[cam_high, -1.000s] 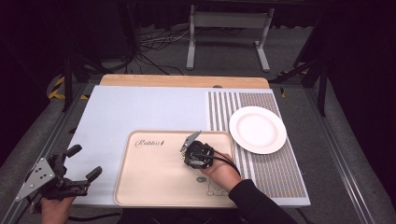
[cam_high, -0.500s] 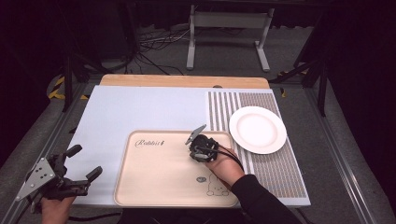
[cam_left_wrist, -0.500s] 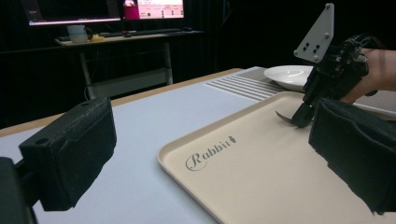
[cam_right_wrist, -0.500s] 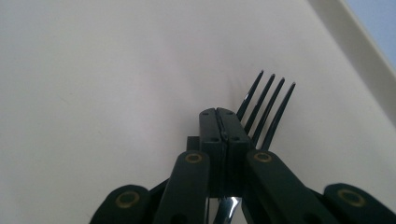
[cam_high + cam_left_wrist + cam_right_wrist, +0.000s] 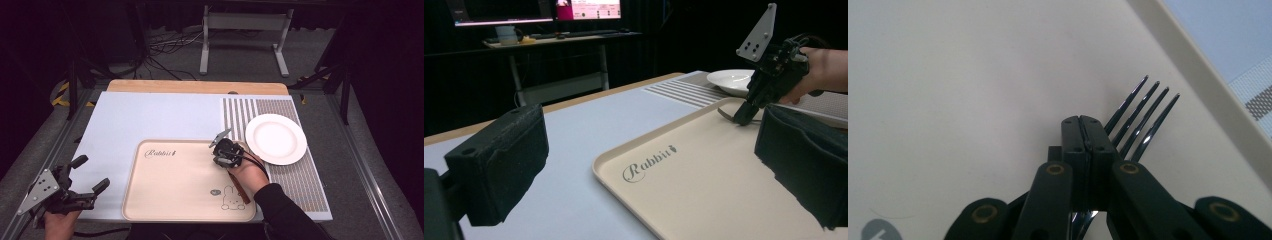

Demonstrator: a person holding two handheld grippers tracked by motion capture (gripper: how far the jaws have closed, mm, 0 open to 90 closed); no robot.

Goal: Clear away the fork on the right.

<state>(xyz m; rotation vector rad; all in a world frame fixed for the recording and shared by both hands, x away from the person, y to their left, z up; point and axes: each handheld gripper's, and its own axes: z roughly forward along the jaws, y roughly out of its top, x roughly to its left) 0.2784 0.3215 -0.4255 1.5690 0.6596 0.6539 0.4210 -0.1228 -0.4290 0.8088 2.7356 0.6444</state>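
Beige tray (image 5: 170, 195) on the table carried a fork (image 5: 1140, 117) near its far right corner, pinched in the right gripper (image 5: 223, 148), jaws clamped, wrist angled down. Left gripper (image 5: 87, 181) hovered agape, empty, off the tray's near left corner.

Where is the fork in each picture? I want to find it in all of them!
High view: the fork lies under the right hand, its handle showing near the rabbit drawing on the beige tray.
Left gripper view: the fork's curved end pokes out under the right gripper, far right on the tray.
Right gripper view: four tines stick up past the shut jaws.
Shared landmark: the tray's raised rim.
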